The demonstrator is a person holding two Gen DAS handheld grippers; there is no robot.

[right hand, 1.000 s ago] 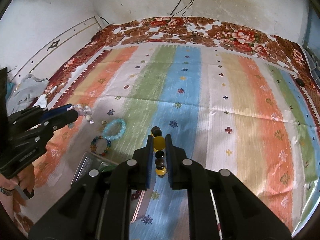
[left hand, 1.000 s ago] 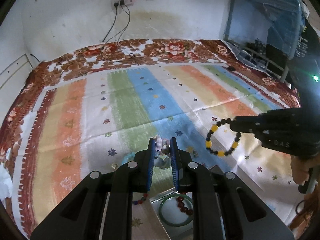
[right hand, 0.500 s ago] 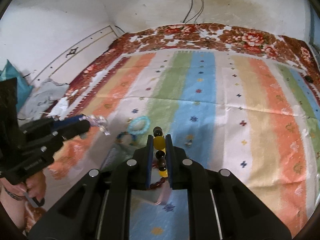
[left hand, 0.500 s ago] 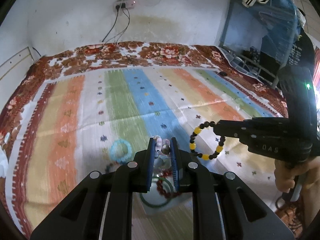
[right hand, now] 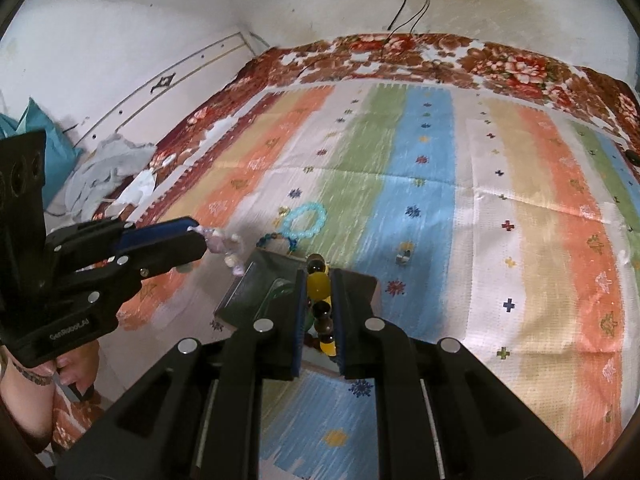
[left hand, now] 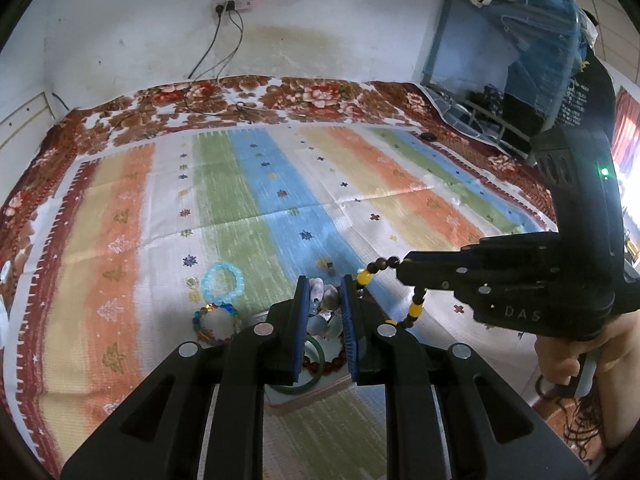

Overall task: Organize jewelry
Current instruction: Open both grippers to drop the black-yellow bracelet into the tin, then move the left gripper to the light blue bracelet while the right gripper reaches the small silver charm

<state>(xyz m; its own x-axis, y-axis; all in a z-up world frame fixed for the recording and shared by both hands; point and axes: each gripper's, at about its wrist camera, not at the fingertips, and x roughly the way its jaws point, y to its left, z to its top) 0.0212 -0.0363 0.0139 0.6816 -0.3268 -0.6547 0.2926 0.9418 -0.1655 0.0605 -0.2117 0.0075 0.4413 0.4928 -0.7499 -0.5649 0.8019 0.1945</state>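
My left gripper (left hand: 325,300) is shut on a pale shell bracelet (left hand: 325,295) and holds it above the jewelry box (left hand: 308,394). The box holds a green bangle (left hand: 316,356) and dark red beads (left hand: 334,362). My right gripper (right hand: 318,294) is shut on a black and yellow bead bracelet (right hand: 318,286), also over the box (right hand: 256,286). In the left wrist view that bracelet (left hand: 416,308) hangs from the right gripper (left hand: 404,268). In the right wrist view the left gripper (right hand: 202,236) holds the shell bracelet (right hand: 228,246). A light blue bead bracelet (left hand: 222,284) and a multicolour bead bracelet (left hand: 214,322) lie on the cloth.
A striped cloth (left hand: 280,200) covers a bed with a floral blanket (left hand: 240,96) at the far edge. A small ring or bead (right hand: 403,256) lies on the cloth right of the box. Cables (left hand: 216,52) hang from a wall socket. A blue cabinet (left hand: 500,40) stands at the right.
Both grippers have moved in over the jewelry box, each still holding its bracelet. The right gripper has come closer to the left one.
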